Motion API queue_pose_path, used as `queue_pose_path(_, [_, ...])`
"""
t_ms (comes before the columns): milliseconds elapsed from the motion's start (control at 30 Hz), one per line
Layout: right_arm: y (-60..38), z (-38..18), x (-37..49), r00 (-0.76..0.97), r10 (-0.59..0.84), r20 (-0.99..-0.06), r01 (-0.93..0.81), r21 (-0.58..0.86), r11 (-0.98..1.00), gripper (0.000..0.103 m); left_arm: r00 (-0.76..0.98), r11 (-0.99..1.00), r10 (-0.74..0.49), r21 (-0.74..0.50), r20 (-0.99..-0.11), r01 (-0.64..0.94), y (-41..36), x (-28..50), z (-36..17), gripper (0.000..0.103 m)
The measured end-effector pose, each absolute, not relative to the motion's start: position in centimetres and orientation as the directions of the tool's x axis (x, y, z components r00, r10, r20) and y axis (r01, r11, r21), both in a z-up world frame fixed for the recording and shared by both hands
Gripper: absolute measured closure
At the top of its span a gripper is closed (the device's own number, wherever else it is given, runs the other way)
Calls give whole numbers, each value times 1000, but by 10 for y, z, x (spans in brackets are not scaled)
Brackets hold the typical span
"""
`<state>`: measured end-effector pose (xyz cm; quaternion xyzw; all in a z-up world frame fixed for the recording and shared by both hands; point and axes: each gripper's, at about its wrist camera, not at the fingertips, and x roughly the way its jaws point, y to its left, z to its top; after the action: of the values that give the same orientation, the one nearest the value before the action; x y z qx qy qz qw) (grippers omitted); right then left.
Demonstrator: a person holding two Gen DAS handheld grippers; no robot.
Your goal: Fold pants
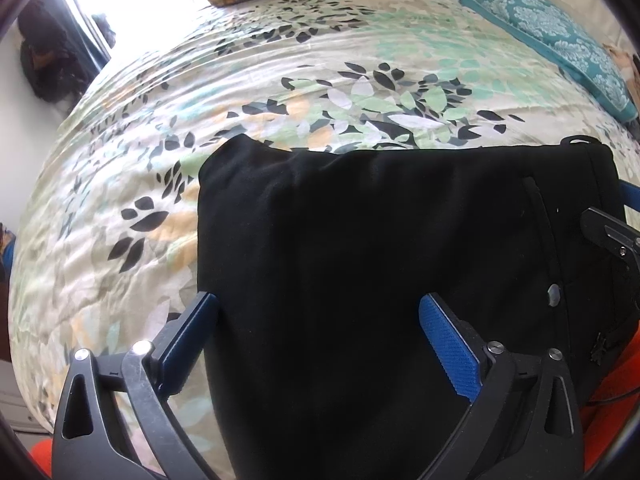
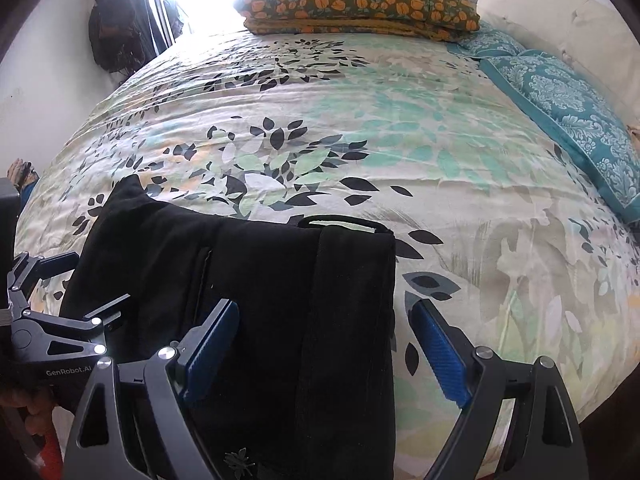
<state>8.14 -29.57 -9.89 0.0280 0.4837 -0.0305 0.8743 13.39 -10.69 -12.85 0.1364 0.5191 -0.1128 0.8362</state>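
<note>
Black pants (image 1: 380, 260) lie folded in a flat rectangle on the leaf-print bedspread (image 1: 280, 80), near the bed's front edge. My left gripper (image 1: 318, 312) is open, its blue pads straddling the pants' left edge just above the cloth. In the right wrist view the pants (image 2: 260, 300) lie low and left, waistband with belt loop (image 2: 340, 222) at the far right corner. My right gripper (image 2: 324, 320) is open over the pants' right edge, holding nothing. The left gripper's body (image 2: 52, 332) shows at the left.
A floral orange pillow (image 2: 360, 4) on a folded yellow blanket lies at the bed's far end. Teal patterned pillows (image 2: 572, 120) lie along the right side by a cream headboard (image 2: 560, 20). Dark clothes (image 2: 116, 20) hang at the far left wall.
</note>
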Motion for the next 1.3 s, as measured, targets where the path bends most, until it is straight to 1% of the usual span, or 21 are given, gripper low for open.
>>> queue_pose_path(233, [-300, -91, 74, 538, -56, -841, 101, -2, 995, 15, 438, 937, -49, 111, -898, 332, -105, 132, -124, 3])
queue_pose_path(433, [-300, -73, 51, 541, -68, -838, 117, -6, 993, 14, 526, 916, -109, 121, -844, 383, -86, 93, -84, 3])
queue_pose_path(500, [-298, -64, 36, 533, -62, -844, 124, 6, 992, 8, 548, 910, -125, 125, -827, 395, -73, 76, -68, 3])
queue_pose_path(533, [-297, -61, 27, 523, -68, -850, 139, 6, 990, 2, 553, 909, -133, 121, -823, 399, -65, 66, -60, 3])
queue_pose_path(633, [-292, -48, -4, 510, -54, -858, 174, 41, 984, 1, 567, 909, -168, 96, -806, 406, -44, 39, -37, 3])
queue_pose_path(800, [-277, -32, -60, 502, -7, -865, 219, 119, 968, 0, 620, 932, -135, 113, -773, 343, -23, 1, -9, 3])
queue_pose_path(900, [-265, -29, -82, 481, -23, -877, 229, 100, 968, 0, 657, 946, -110, 125, -746, 300, -15, -18, 2, 3])
queue_pose_path(967, [-258, -26, -92, 478, -32, -878, 238, 94, 967, 0, 651, 951, -112, 109, -751, 289, -11, -24, 7, 3])
queue_pose_path(1067, [-249, -20, -100, 493, -20, -870, 232, 109, 967, 0, 615, 954, -161, 39, -772, 298, -7, -26, 12, 2])
queue_pose_path(1167, [-252, -15, -94, 537, 16, -843, 202, 147, 968, 0, 632, 956, -171, 28, -755, 292, -7, -13, 8, 1])
queue_pose_path(1233, [-272, -22, -72, 568, 79, -819, 172, 212, 962, 0, 600, 950, -186, 13, -778, 312, -11, 12, -12, 1])
queue_pose_path(1300, [-301, -43, -39, 573, 138, -808, 157, 273, 949, 0, 506, 935, -227, -39, -832, 354, -15, 48, -45, 1])
